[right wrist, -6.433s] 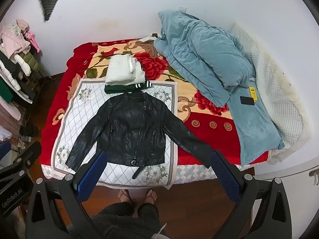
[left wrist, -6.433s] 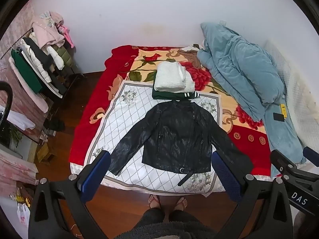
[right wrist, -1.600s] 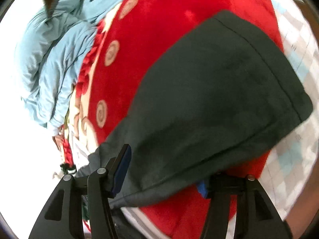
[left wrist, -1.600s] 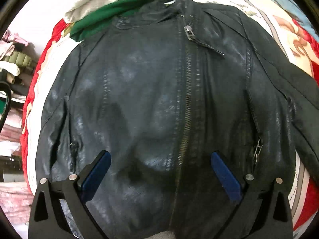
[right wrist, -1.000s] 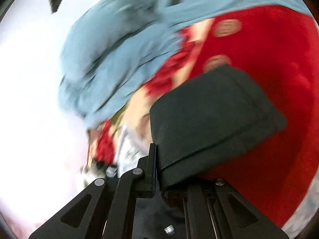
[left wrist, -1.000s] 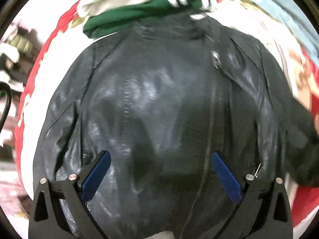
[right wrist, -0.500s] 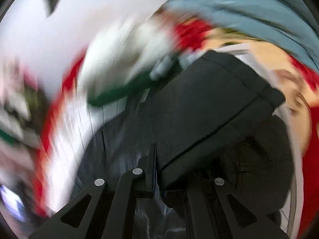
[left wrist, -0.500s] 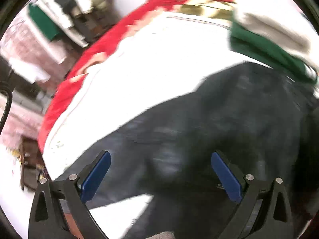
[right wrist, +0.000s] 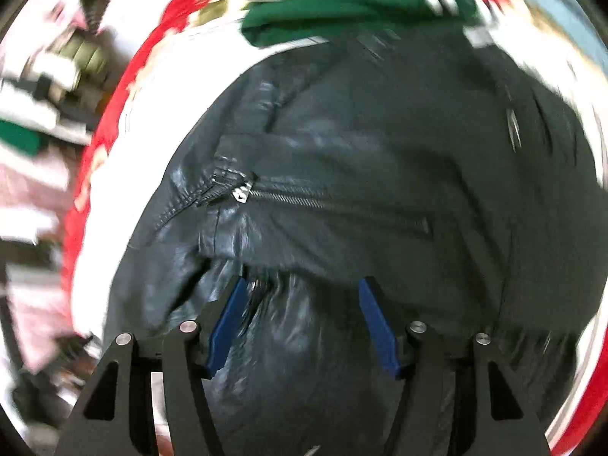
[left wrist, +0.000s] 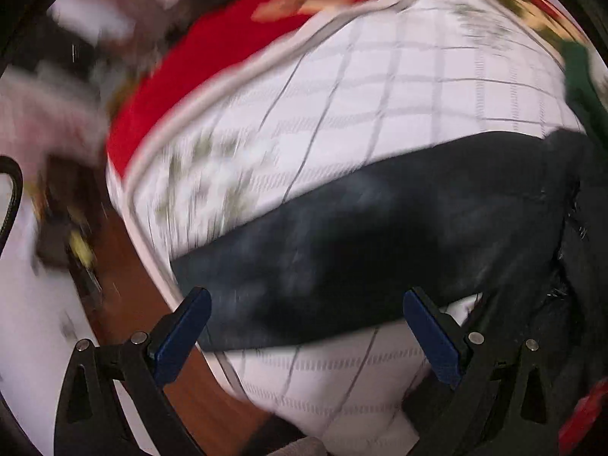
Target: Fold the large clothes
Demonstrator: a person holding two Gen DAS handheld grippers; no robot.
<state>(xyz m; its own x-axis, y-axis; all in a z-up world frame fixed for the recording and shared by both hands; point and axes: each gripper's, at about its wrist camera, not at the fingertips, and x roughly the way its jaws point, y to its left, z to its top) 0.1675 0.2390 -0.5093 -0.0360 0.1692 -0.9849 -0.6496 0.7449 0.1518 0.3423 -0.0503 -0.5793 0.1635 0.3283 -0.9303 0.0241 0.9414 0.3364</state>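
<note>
Left tool (left wrist: 306, 336) spread wide over jacket sleeve (left wrist: 380, 250) on bed (left wrist: 399, 95) — right tool (right wrist: 302, 326) parted above jacket (right wrist: 380, 159) front zipper (right wrist: 243, 193); both views blurred, edges smeared.

left gripper (left wrist: 304, 326) open | over jacket sleeve (left wrist: 380, 243) | blanket (left wrist: 380, 95) blurred, probably checked

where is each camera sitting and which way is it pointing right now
Left wrist: on the left gripper, aimed down at the jacket's outstretched sleeve on the checked blanket by the bed's edge; only its open blue-padded fingers show.
Right wrist: on the right gripper, close above the jacket's body and a zipper, green garment beyond; only its open fingers show.
Shared: the black leather jacket, the blanket.
</note>
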